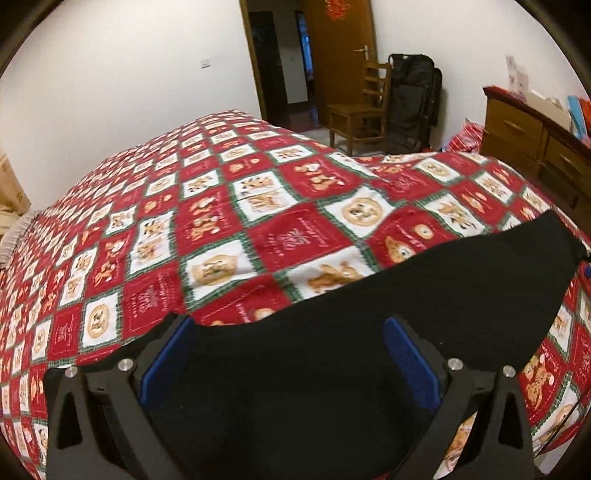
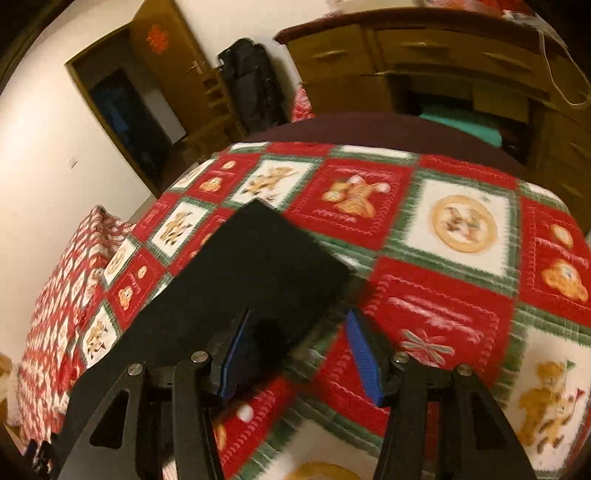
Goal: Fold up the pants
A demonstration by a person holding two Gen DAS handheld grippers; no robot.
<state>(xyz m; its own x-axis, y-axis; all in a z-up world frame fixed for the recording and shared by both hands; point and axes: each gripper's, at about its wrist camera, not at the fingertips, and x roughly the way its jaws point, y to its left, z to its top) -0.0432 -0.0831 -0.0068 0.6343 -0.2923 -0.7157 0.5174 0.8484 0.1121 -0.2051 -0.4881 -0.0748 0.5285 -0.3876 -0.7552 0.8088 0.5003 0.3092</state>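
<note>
Left wrist — one pants (image 1: 369,295), two grippers

Plain black fabric pants (image 1: 424,280). Red, white and green checked quilted bedspread (image 1: 221,221), teddy-bear motifs. Black tongs, blue ribbed pads (image 2: 364,356).

No text is legible; script on the quilt (image 1: 303,236) and the red door ornament (image 1: 335,9) blur.
</note>
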